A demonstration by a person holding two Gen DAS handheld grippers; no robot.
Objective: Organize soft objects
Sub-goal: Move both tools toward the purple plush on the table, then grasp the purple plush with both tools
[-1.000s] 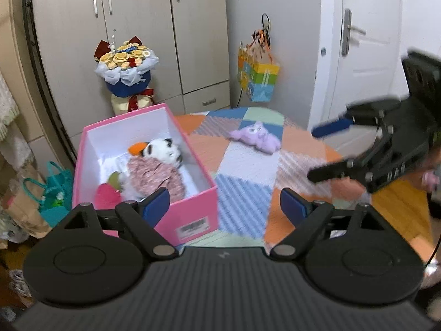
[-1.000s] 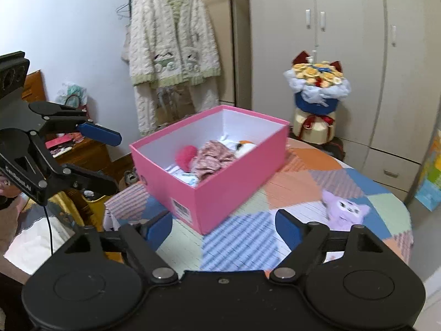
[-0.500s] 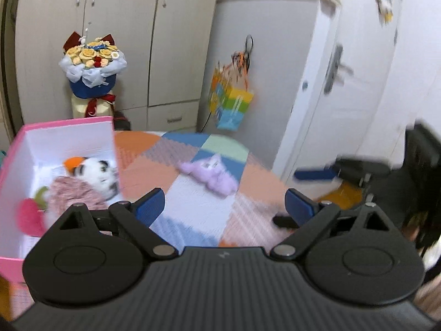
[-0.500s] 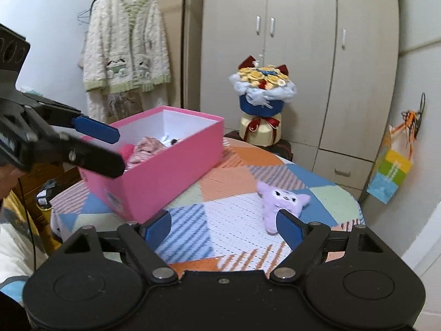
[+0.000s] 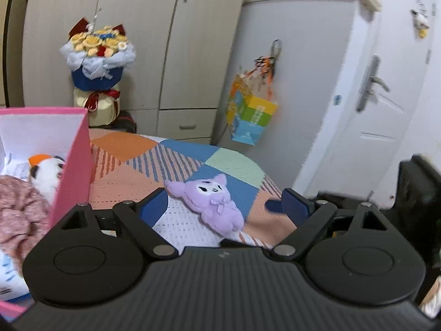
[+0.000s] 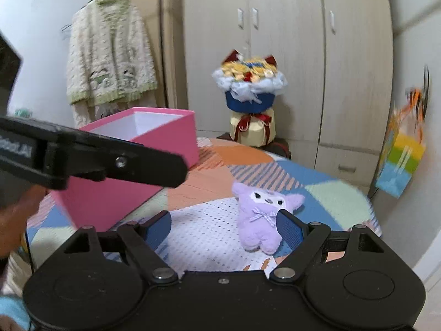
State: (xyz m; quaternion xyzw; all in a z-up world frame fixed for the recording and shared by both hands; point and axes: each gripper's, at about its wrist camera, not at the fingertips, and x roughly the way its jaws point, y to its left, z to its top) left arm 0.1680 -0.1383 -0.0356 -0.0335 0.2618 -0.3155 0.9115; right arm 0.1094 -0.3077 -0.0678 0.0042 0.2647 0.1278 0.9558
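A purple plush toy [image 5: 212, 201] [image 6: 261, 215] lies flat on the patchwork tablecloth [image 5: 124, 176]. In the left wrist view it sits between the fingers of my left gripper [image 5: 224, 205], whose jaws are closing; the pads do not touch it. My right gripper [image 6: 223, 226] is open just in front of the plush, which is near its right finger. A pink box [image 5: 74, 165] [image 6: 137, 184] stands to the left and holds a white-and-black plush [image 5: 46, 171] and a pink knitted piece [image 5: 22, 212]. One left gripper finger [image 6: 110, 162] crosses the right wrist view.
Behind the table a bouquet [image 5: 96, 63] [image 6: 249, 82] stands on a cream box before wardrobe doors. A colourful gift bag [image 5: 250, 115] hangs on the right near a white door [image 5: 380, 110]. A cardigan [image 6: 110, 55] hangs at the left. The table's rounded edge runs behind the plush.
Both views have swung from the pink box toward the purple plush and dropped closer to it. The box has slid to the left edge. The left gripper now crosses the right wrist view close up.
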